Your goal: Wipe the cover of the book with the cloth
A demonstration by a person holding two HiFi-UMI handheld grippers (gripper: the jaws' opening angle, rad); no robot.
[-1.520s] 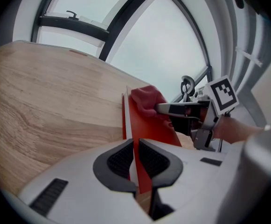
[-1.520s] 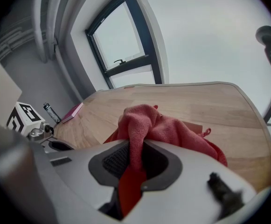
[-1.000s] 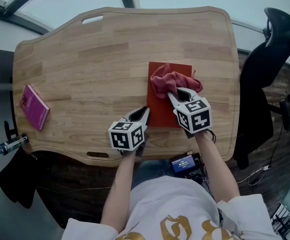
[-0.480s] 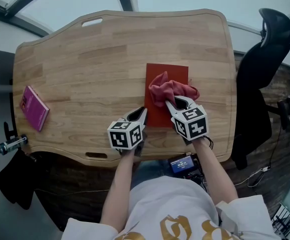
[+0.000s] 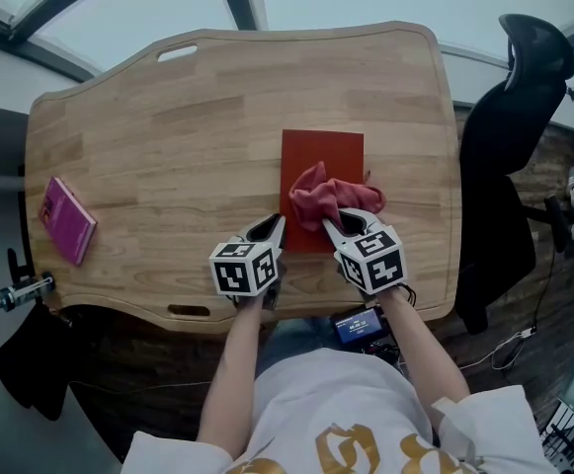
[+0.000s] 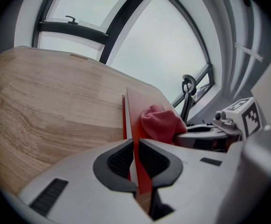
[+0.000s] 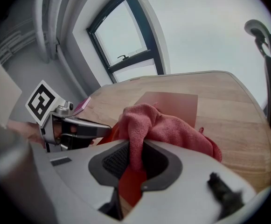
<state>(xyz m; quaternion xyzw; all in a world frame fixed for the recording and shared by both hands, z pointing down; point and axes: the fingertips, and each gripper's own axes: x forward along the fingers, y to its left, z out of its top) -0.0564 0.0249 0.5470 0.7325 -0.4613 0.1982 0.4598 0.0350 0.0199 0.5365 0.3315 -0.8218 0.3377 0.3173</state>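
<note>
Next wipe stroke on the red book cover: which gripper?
Right. The right gripper is shut on the crumpled pink-red cloth lying on the red book; the left gripper clamps the book's near edge.

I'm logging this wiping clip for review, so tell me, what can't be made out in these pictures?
Book: in the head view, its near end lies under the cloth and the right gripper.
Pink book: in the right gripper view, it is mostly behind the left gripper; in the left gripper view, the left edge cuts it off.
Screen: in the head view, it is too small to read.
</note>
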